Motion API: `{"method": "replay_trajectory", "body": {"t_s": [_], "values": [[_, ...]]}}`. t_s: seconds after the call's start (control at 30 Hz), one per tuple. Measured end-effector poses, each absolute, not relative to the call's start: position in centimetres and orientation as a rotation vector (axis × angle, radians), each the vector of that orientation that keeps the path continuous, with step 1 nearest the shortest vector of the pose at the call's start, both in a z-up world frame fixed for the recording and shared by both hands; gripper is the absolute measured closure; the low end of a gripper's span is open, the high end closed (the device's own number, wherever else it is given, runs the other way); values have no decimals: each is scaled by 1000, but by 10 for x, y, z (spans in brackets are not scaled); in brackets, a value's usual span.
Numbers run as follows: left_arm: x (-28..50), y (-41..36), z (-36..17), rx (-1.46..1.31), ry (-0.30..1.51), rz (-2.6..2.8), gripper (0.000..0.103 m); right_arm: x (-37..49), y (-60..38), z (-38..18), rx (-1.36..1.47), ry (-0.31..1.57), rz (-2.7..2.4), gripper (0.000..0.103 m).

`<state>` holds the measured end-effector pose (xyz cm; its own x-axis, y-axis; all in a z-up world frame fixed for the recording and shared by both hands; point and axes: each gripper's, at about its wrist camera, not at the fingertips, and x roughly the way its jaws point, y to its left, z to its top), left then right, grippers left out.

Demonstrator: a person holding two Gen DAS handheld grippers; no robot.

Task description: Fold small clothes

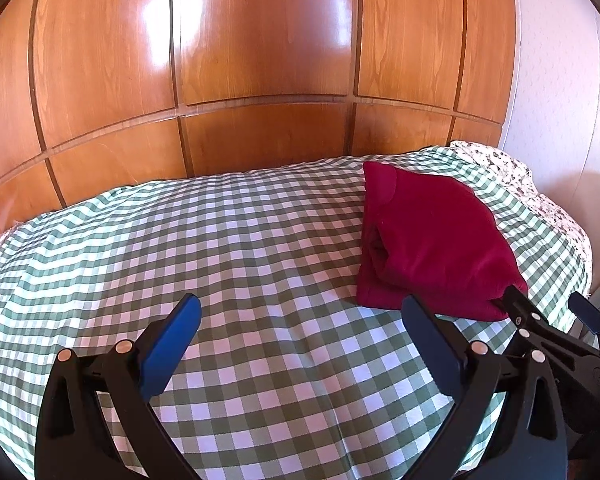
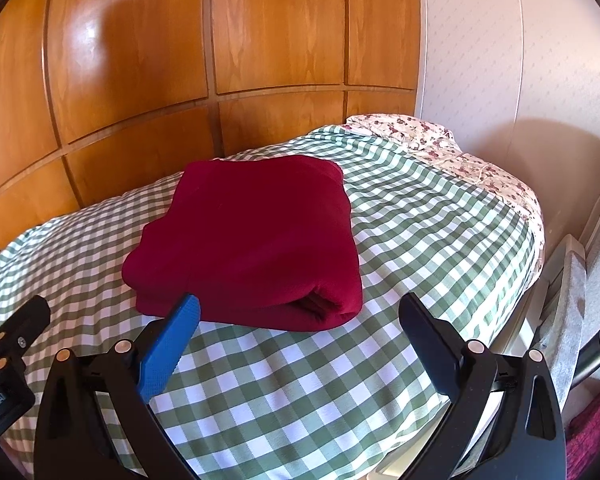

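A dark red garment (image 2: 248, 240) is seen lying on a bed covered with a green and white checked cloth (image 2: 400, 220), already folded into a thick, roughly rectangular bundle. It is placed toward the right part of the bed, not far from a flowered pillow (image 2: 440, 140).

The right gripper (image 2: 298, 312) is held just in front of the near edge of the bundle, with its fingers spread wide and nothing between them. The garment lies straight ahead of it and a little to the left, and its long axis runs away from the gripper toward the wooden panels (image 2: 140, 80). The left gripper (image 1: 300, 312) is also spread and holds nothing; from there the garment (image 1: 432, 240) is ahead and to the right, so the right gripper is judged to be the nearer one.

The fabric looks soft, thick and matt, like fleece or knit, with rounded folded edges and layers visible at the near right corner. The checked cloth is thin and slightly wrinkled. The panels behind are glossy. The folding of this piece seems nearly finished or finished.
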<state>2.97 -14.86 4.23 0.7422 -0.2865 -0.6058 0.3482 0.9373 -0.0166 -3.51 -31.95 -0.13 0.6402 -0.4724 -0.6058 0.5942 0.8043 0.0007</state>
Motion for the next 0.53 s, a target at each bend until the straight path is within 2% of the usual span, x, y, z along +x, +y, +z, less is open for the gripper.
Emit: {"method": "replay_trajectory", "body": {"t_s": [0.53], "values": [[33, -142, 38, 82, 669, -334, 3, -35, -320, -2, 212, 617, -611, 4]]}}
